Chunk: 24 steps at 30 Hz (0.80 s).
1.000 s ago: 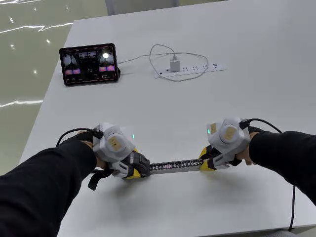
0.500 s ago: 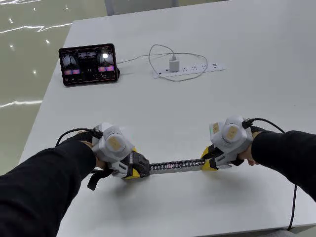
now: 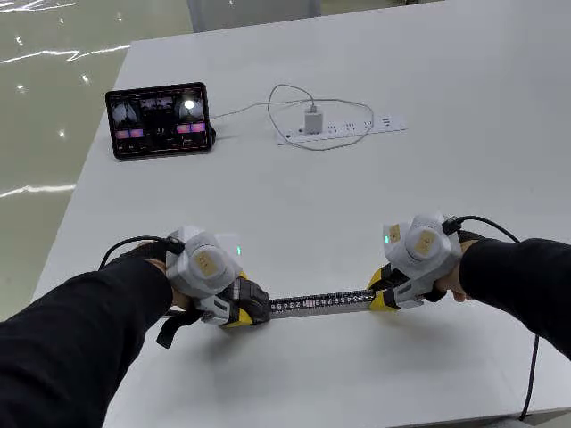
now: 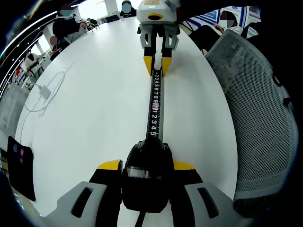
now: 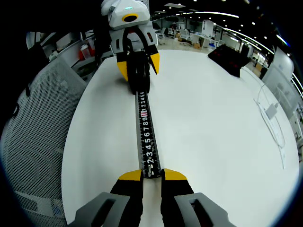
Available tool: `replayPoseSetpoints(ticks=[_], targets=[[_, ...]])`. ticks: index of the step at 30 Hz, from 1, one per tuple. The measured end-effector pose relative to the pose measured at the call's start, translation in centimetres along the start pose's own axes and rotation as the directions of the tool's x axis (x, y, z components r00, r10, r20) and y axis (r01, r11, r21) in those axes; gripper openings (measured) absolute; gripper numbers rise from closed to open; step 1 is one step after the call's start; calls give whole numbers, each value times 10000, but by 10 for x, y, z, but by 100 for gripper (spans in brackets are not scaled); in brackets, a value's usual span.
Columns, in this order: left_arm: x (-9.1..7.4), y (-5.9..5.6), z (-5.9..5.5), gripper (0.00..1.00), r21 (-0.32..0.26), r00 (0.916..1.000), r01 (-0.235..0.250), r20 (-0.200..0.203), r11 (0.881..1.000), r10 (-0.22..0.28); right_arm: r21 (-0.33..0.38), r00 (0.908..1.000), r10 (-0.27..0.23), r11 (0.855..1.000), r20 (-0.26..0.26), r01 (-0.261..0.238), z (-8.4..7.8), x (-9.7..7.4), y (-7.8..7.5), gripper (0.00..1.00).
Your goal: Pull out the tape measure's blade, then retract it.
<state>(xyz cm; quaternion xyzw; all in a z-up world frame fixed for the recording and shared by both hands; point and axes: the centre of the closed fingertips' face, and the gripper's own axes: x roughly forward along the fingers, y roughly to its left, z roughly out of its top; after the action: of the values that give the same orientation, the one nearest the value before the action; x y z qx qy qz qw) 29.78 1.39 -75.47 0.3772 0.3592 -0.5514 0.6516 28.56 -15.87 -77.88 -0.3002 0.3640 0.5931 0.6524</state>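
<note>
Tape measure case (image 3: 254,301) clamped in L gripper (image 3: 235,311) jaws; blade (image 3: 321,303) out flat along white surface (image 3: 303,214), w/ R gripper (image 3: 378,299) jaws pinched on its tip.

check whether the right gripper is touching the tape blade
Touching. The right gripper view shows the right gripper pinching the blade end between its jaw tips.

An open-plan office: a long white meeting surface (image 3: 357,205); a grey mesh office chair (image 4: 255,94) beside it; rows of ceiling lights (image 5: 227,15) over distant desks (image 5: 189,37); a power strip (image 3: 343,129) and tablet (image 3: 159,119) on top.
</note>
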Motion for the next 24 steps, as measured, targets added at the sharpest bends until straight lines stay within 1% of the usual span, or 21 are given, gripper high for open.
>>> replayPoseSetpoints(ticks=[24], targets=[[0, -1, 0, 33, -29, 10000, 30, 2, 10000, -30, 35, 10000, -56, 10000, -82, 56, -12, -6, -3, 10]])
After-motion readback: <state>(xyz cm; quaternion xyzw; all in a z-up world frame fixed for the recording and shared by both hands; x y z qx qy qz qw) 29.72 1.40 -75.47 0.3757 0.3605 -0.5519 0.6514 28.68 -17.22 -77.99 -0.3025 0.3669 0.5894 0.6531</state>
